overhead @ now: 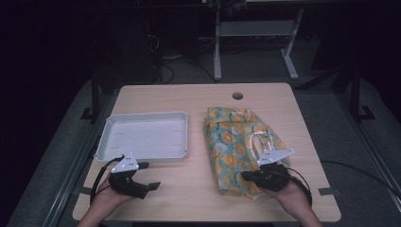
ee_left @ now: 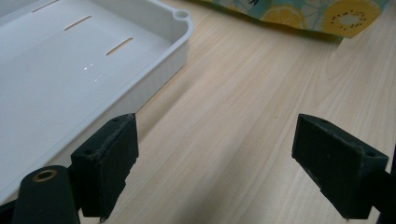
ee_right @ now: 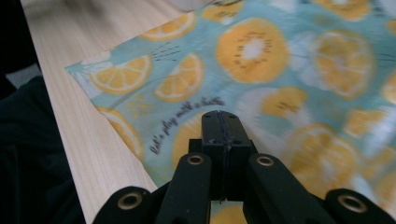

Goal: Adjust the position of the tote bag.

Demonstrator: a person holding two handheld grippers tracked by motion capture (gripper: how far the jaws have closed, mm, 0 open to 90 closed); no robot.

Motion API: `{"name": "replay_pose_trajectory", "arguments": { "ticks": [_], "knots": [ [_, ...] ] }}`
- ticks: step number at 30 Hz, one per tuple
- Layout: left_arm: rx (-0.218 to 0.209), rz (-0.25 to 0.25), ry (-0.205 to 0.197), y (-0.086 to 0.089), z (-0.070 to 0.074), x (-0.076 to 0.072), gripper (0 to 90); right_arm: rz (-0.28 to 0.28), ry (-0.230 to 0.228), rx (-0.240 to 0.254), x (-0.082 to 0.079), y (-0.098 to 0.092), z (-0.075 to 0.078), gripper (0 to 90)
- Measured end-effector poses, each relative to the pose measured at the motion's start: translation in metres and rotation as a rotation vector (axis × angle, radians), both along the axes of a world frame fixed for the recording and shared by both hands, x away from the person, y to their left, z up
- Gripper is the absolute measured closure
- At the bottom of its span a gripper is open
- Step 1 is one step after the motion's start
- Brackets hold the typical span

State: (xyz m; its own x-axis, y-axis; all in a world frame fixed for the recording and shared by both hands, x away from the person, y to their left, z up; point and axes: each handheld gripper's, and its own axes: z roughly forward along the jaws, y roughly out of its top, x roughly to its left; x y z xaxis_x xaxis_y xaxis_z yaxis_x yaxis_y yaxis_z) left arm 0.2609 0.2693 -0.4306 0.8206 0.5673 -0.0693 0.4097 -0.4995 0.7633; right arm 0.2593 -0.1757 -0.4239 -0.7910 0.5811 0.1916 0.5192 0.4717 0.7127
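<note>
This looks like a lab or test room: a plain wooden table (overhead: 189, 189) with a cable hole (overhead: 238, 96) stands on grey carpet (overhead: 331, 118), with metal desk legs (overhead: 217, 52) and loose cables (overhead: 165, 71) in the dark behind.

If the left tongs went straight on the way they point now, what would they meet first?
Probably bare table first; farther along that line lies the fruit-print cloth. The white tray sits just to one side, so the near jaw might graze its wall; depth is unclear.
</note>
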Motion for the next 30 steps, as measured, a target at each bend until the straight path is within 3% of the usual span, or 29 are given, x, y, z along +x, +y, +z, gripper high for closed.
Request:
{"name": "replay_pose_trajectory", "arguments": {
  "ticks": [3,8,16,30],
  "knots": [
    [0.003,-0.003,0.003,-0.002,-0.001,0.0,14.3,0.033,0.002,-0.04,0.003,0.01,-0.006,89.9],
    [0.005,-0.01,0.011,-0.003,-0.003,-0.001,14.3,0.024,0.058,-0.084,0.007,0.012,-0.019,89.9],
    [0.005,-0.011,0.004,-0.001,-0.003,-0.001,14.2,0.039,0.061,-0.186,0.01,0.019,-0.034,90.0],
    [0.007,-0.009,0.017,0.0,-0.005,-0.001,14.2,-0.001,0.053,-0.235,0.01,0.009,-0.032,90.0]
  ]
}}
